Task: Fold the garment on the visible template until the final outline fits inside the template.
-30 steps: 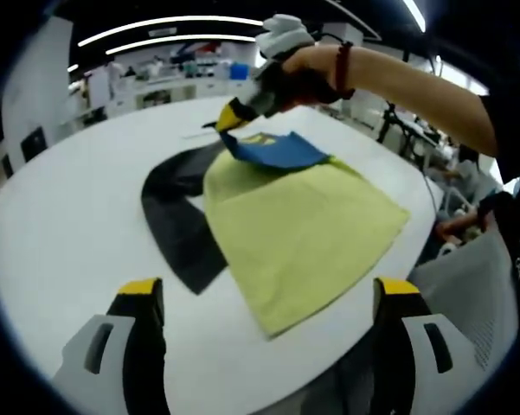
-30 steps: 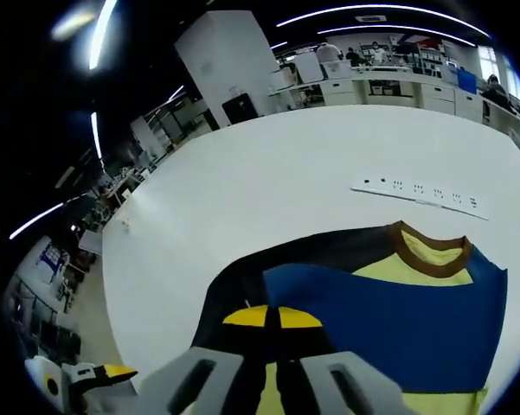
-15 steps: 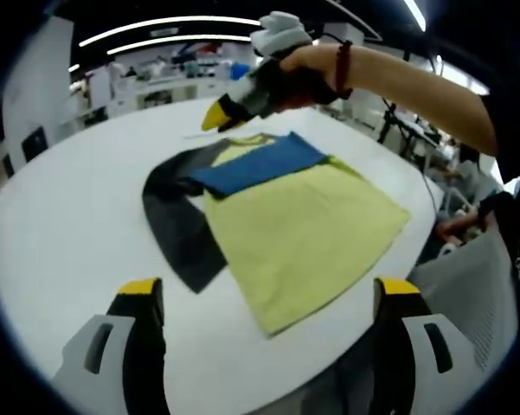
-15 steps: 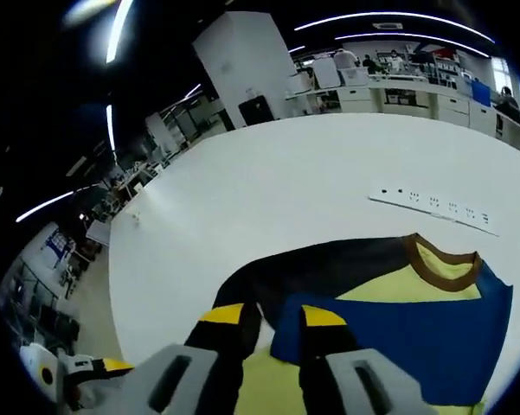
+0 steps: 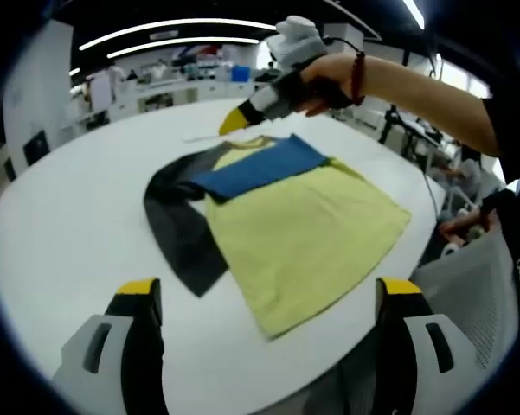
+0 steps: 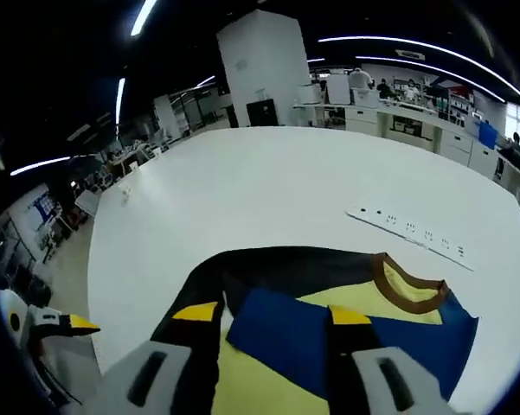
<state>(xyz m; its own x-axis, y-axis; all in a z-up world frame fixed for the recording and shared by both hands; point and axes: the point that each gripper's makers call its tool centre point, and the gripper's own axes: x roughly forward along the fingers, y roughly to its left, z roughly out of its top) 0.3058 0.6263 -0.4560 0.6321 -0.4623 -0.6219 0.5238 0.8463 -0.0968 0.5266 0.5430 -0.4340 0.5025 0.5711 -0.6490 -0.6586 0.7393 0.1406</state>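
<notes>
In the left gripper view the left gripper (image 5: 264, 298) is held low and back from the work, its two yellow-tipped jaws rising at about 7 and 5 o'clock, spread wide apart and gripping nothing, both clear of the cloth. Between and beyond them the white table (image 5: 69, 216) carries the garment (image 5: 303, 233), a yellow shirt lying flat at the centre, with its blue sleeve (image 5: 260, 169) folded across the chest toward 10 o'clock and its dark sleeve (image 5: 177, 229) stretched out from the shoulder toward 8 o'clock. At 12 o'clock a hand (image 5: 329, 73) with a bracelet at the wrist reaches in from 2 o'clock along a bare forearm, holding the right gripper (image 5: 234, 124), whose yellow tip hangs just above the collar end of the shirt, not touching it; how its jaws stand cannot be told from here. A grey mesh chair back (image 5: 471, 294) sits at 4 o'clock off the table edge. In the right gripper view the right gripper (image 6: 272, 316) looks down on the same shirt from above, jaws parted with a plain gap between the yellow tips, released and holding nothing. Through that gap the edge of the blue sleeve (image 6: 294, 341) lies over the yellow body, the brown collar (image 6: 407, 285) at 4 o'clock. A white power strip (image 6: 411, 233) rests on the table (image 6: 268, 181) near 3 o'clock, apart from the shirt.
</notes>
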